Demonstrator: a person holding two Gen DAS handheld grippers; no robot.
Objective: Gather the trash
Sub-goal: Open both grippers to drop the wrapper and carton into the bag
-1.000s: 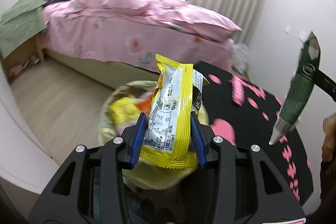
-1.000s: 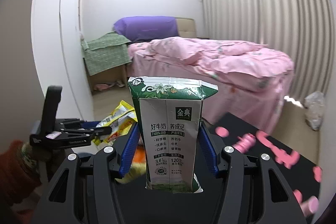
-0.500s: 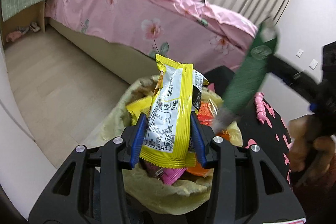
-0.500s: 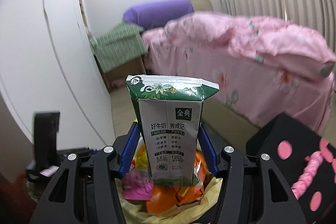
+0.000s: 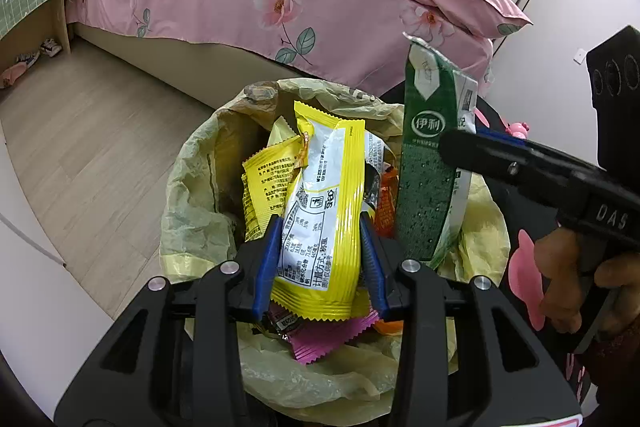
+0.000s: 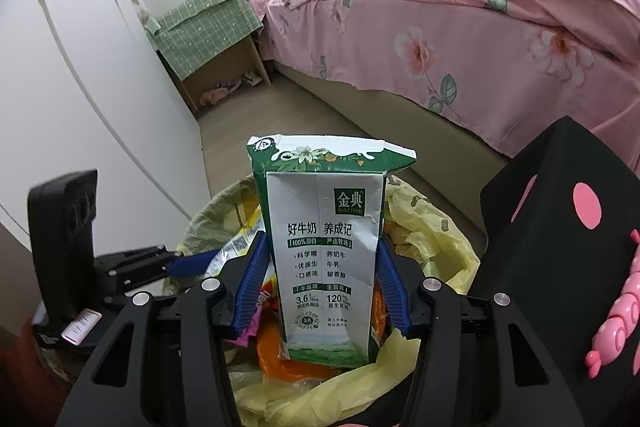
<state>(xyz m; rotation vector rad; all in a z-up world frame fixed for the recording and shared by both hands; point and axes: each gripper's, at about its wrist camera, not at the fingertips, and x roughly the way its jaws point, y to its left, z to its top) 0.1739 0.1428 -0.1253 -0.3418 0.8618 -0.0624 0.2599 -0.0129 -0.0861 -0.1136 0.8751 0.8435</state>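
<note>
Trash is poised over the yellow-lined bin (image 5: 208, 187) at the centre of both views: the left gripper (image 5: 320, 259) is clamped on a yellow snack wrapper (image 5: 320, 211), and the right gripper (image 6: 320, 287) on a green-and-white milk carton (image 6: 324, 259) — both sets of jaws have just been closing slightly on their loads. The bin already looks heaped with wrappers, so a piece let go from here could slide off the pile or catch the loose liner and land on the floor. With both grippers crowding the same opening, they might also knock each other — the carton stands just right of the wrapper in the left view.
</note>
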